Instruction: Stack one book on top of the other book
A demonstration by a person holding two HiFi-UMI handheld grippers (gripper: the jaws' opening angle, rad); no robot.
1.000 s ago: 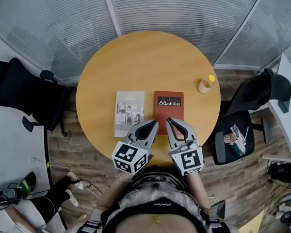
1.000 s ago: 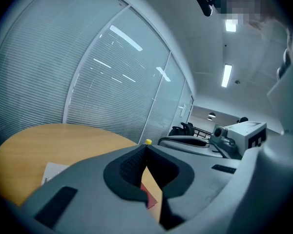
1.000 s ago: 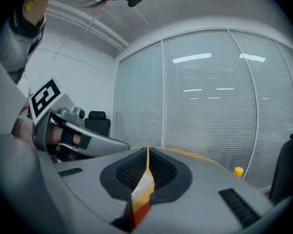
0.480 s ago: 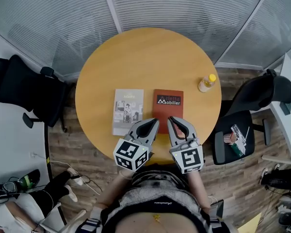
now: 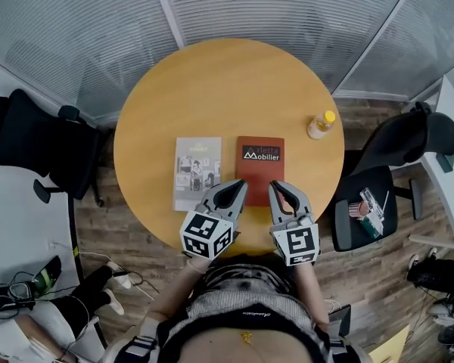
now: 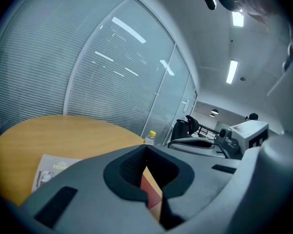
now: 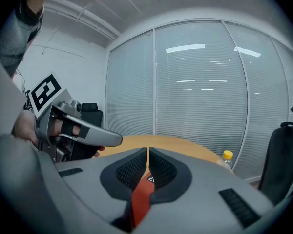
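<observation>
The pale grey softcover book (image 5: 197,172) lies flat on the round wooden tabletop (image 5: 227,89), just left of the red hardcover book (image 5: 259,165). Their long axes are parallel and run straight away from the person. Its title seems to begin "HOM"; the rest is too small to read.

The left tool (image 5: 237,190) has its jaws pressed together on nothing. Its tip is at the red book's near left corner, by the gap between the covers. The red book's cover reads "Mobilier" in white.

The right tool (image 5: 278,191), equally closed and empty, points at the red book's near edge, so it is probably the nearer hand for lifting it.

Well right of the red book stands a clear plastic bottle with a yellow cap (image 5: 321,125).
</observation>
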